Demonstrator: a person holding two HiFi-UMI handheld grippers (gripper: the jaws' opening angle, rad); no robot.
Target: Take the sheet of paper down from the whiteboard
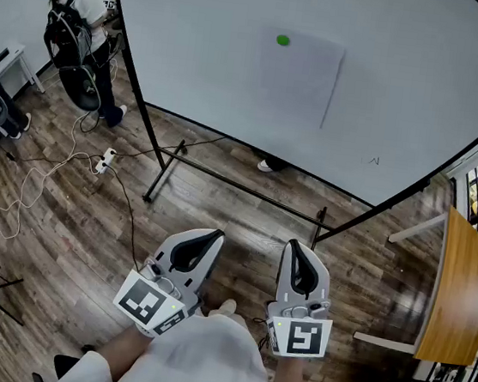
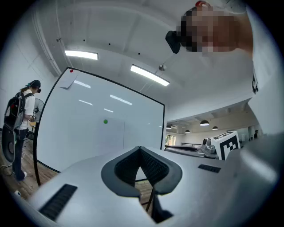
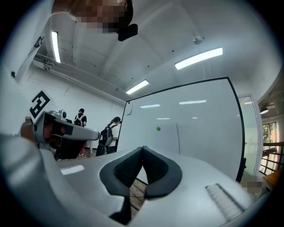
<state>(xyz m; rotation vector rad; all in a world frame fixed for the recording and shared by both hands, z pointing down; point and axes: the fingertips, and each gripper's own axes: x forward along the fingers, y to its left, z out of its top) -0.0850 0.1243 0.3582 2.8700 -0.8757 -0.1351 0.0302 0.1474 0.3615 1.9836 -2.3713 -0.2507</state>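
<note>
Green magnet [image 1: 282,40] pins sheet of paper [image 1: 298,76] to whiteboard [image 1: 406,94]; left gripper [image 1: 215,236], right gripper [image 1: 294,245] clenched, empty (well short of board).

Dark wood-plank floor [image 1: 61,233], a white power strip [image 1: 104,161] lying at left; wooden table [image 1: 460,291] at right; strip lights [image 2: 148,75] on the white ceiling [image 2: 115,31].

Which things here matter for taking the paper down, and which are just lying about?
Job: sheet of paper, green magnet on it, whiteboard, left gripper and right gripper, both shut and empty.
Lying about: wooden table, power strip, person with backpack.
</note>
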